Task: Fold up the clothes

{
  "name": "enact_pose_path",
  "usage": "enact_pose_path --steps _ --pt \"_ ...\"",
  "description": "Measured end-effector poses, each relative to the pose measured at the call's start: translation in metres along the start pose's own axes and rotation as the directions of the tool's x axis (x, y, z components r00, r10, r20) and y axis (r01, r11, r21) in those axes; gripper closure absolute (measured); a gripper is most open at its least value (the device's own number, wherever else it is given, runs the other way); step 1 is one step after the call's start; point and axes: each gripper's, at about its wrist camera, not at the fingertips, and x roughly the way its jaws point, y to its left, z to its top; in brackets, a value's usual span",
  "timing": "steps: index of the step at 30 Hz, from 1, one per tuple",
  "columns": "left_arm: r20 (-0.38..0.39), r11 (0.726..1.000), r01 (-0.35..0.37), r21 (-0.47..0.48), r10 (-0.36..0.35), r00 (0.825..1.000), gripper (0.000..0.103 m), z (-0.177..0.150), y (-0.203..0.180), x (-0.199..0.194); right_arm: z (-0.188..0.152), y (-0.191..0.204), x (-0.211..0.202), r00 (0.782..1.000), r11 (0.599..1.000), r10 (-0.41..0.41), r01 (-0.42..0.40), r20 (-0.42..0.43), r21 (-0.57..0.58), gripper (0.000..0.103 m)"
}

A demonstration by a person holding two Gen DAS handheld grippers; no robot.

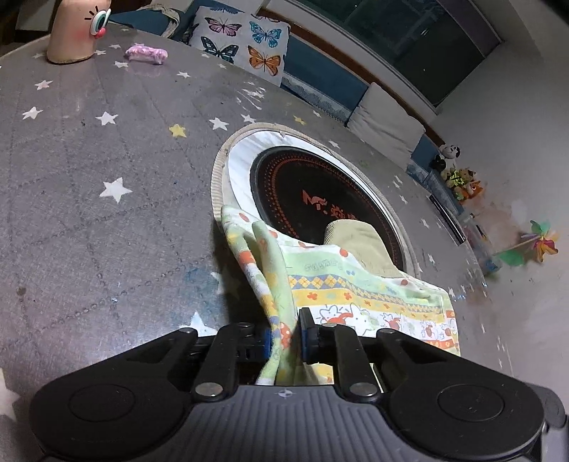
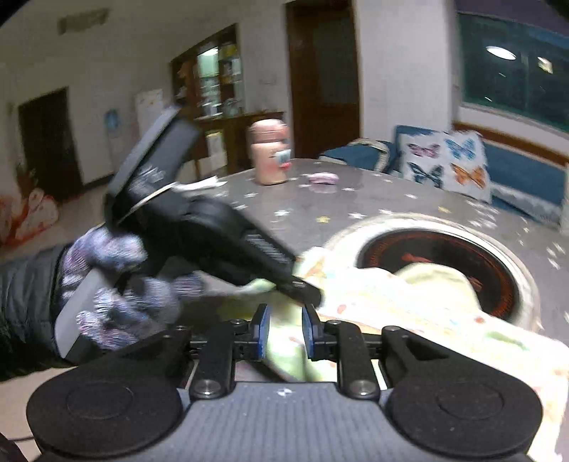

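1. Garment (image 1: 355, 288) – printed, pale green – lies on starry table (image 1: 89, 177), partly over round black hotplate (image 1: 320, 192).
2. Left gripper (image 1: 286, 334) clamped on bunched garment edge.
3. Right gripper (image 2: 284, 334) pinches green fold; gloved hand (image 2: 117, 284) holds left tool.

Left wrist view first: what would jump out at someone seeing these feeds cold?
The patterned garment, pale green with cartoon bands, draped over the rim of the round black cooktop sunk in the star-print table. Both the left gripper and the right gripper are pinching its folds. Far back stands a pink cartoon figure.
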Motion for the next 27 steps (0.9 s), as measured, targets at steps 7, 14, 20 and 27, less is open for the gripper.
enact_pose_path --steps 7,14,20,27 --pt "0.009 1.0 -0.005 0.001 0.005 1.0 0.087 -0.001 0.0 -0.001 -0.026 -0.069 -0.02 0.971 0.962 -0.234 0.238 -0.04 0.135 0.082" --pt "0.019 0.999 -0.029 0.028 0.029 0.999 0.086 -0.003 -0.005 -0.001 -0.056 -0.118 -0.029 0.927 0.899 -0.364 0.375 -0.091 0.225 0.065" --pt "0.03 0.996 -0.057 0.068 0.055 0.998 0.086 -0.006 -0.012 -0.001 -0.062 -0.143 -0.042 0.891 0.842 -0.445 0.449 -0.088 0.299 0.05" --pt "0.039 0.993 -0.074 0.088 0.071 0.997 0.086 -0.007 -0.015 -0.001 -0.067 -0.16 -0.037 0.894 0.813 -0.436 0.441 -0.104 0.38 0.046"
